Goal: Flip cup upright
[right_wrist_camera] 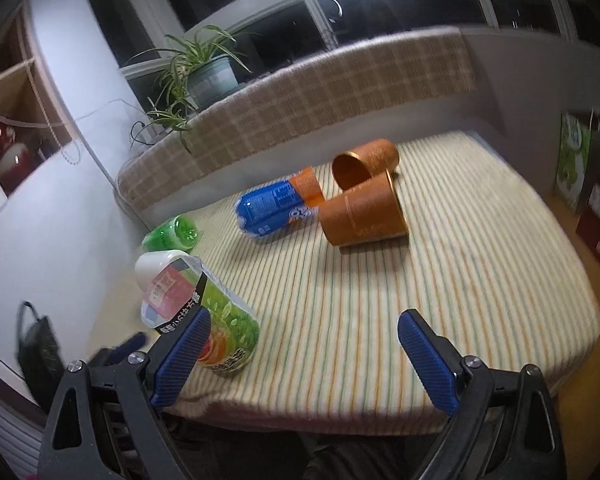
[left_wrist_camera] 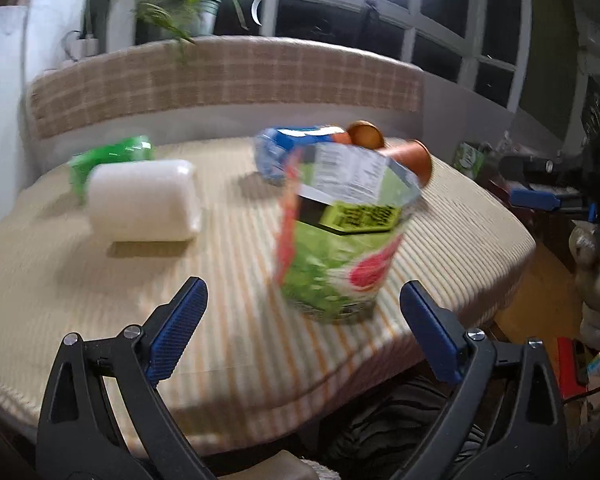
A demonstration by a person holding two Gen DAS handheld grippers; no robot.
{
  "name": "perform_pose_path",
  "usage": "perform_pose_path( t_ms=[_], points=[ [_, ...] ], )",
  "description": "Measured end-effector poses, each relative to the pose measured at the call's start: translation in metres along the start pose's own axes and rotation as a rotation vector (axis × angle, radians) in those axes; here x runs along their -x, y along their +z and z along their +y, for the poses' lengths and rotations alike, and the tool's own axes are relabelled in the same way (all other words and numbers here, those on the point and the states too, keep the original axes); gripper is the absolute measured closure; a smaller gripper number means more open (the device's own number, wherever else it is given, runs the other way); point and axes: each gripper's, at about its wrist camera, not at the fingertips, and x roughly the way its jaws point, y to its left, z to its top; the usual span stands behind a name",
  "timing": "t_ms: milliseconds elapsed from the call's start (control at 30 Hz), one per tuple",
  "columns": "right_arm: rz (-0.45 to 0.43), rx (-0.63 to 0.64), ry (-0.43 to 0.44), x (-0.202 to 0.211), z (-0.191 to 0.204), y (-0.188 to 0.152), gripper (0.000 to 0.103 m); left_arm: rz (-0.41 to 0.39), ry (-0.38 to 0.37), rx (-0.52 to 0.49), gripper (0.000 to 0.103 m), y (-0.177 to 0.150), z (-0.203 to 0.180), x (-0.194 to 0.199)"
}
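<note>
Left claw (left_wrist_camera: 302, 286) hangs with its jaws spread wide and nothing between them, pointed at the green noodle cup (left_wrist_camera: 340, 248) just ahead. Right claw (right_wrist_camera: 306, 314) is likewise spread and empty, with the green noodle cup (right_wrist_camera: 228, 320) just beside its left finger.

That cup sits on its narrow base on the striped tablecloth (right_wrist_camera: 420, 300), wide mouth up, though it looks tilted; blur makes it hard to tell whether it is settled.

Beyond the green noodle cup and well apart from it, two orange cups lie on their sides: the nearer orange cup (right_wrist_camera: 364, 216) and the farther orange cup (right_wrist_camera: 368, 160), touching or nearly so. A blue cup (right_wrist_camera: 272, 208) lies beside the nearer orange one. To the left of the green noodle cup lie a white cup (left_wrist_camera: 144, 200) and a green bottle (right_wrist_camera: 170, 234).

My reading is that the green noodle cup is about righted and an orange cup comes next. That calls for reaching the right claw past the green noodle cup, closing across the nearer orange cup's wall, then turning the wrist so its mouth faces up. Care is needed not to knock the leaning cup.
</note>
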Motion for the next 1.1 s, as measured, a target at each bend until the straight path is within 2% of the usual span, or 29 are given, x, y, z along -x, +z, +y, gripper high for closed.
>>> perform_pose_path(
  t_ms=[233, 367, 500, 633, 800, 1100],
  points=[
    [-0.095, 0.120, -0.074, 0.006, 0.022, 0.000, 0.006, -0.141, 0.120, 0.089, 0.004, 0.019, 0.016, 0.040],
    [-0.155, 0.187, -0.124, 0.009, 0.034, -0.001, 0.001, -0.221, 0.183, 0.094, 0.004, 0.033, 0.014, 0.058],
    [-0.205, 0.207, -0.147, 0.012, 0.041, -0.001, 0.001, -0.278, 0.221, 0.098, 0.004, 0.046, 0.014, 0.068],
    [-0.253, 0.217, -0.169, 0.014, 0.046, -0.001, 0.000, -0.296, 0.233, 0.115, 0.000, 0.051, 0.016, 0.074],
    [-0.316, 0.231, -0.199, 0.021, 0.053, -0.005, 0.000, -0.292, 0.232, 0.117, 0.000, 0.050, 0.015, 0.075],
    [-0.326, 0.251, -0.214, 0.022, 0.059, -0.004, 0.000, -0.281, 0.240, 0.112, 0.000, 0.049, 0.014, 0.072]
  ],
)
